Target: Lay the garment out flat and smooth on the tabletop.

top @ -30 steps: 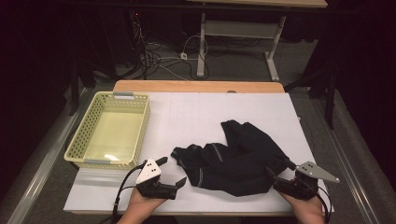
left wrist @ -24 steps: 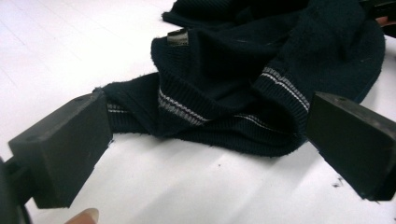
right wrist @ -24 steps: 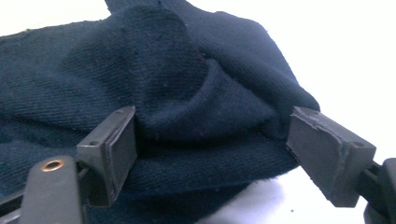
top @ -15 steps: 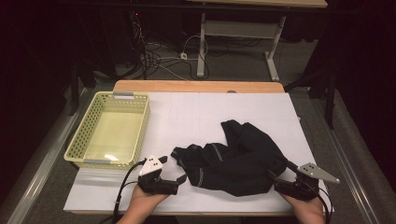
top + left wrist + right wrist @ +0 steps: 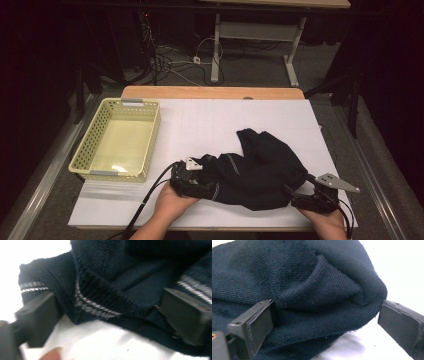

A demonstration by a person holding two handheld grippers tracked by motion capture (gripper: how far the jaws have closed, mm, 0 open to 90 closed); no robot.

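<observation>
A: Scene?

B: Dark knit sweater (image 5: 255, 170) crumpled on the white table (image 5: 210, 125), near edge, right of centre. Yellow basket (image 5: 117, 142) well apart on the left, nothing in it that I can see.

A: Left gripper (image 5: 200, 187)?

B: At the sweater's left end. In the left gripper view its jaws stand wide, one each side of a striped ribbed hem (image 5: 97, 306). They have just been closing a little, with cloth between them, but I see no pinch yet. Not holding.

A: Right gripper (image 5: 300, 200)?

B: At the sweater's near-right corner. Jaws have just been opening, now wide. In the right gripper view a rounded fold (image 5: 324, 290) bulges between them; left pad close against the knit, right pad clear of it with table showing through the gap. Nothing gripped.

A: What does the next move turn on?

B: The sweater's long axis runs roughly left-right, between the two grippers, bulk tilting up and away toward the far right. So cloth lies inward and forward from both. Each gripper is at its own end; neither is clearly nearer.

A: Guess at the step?

B: Probably taking hold of both ends to spread or lift it. Left looks closer to a grip, with the hem edge between its jaws. Right faces a thick fold and may catch several layers.
</observation>
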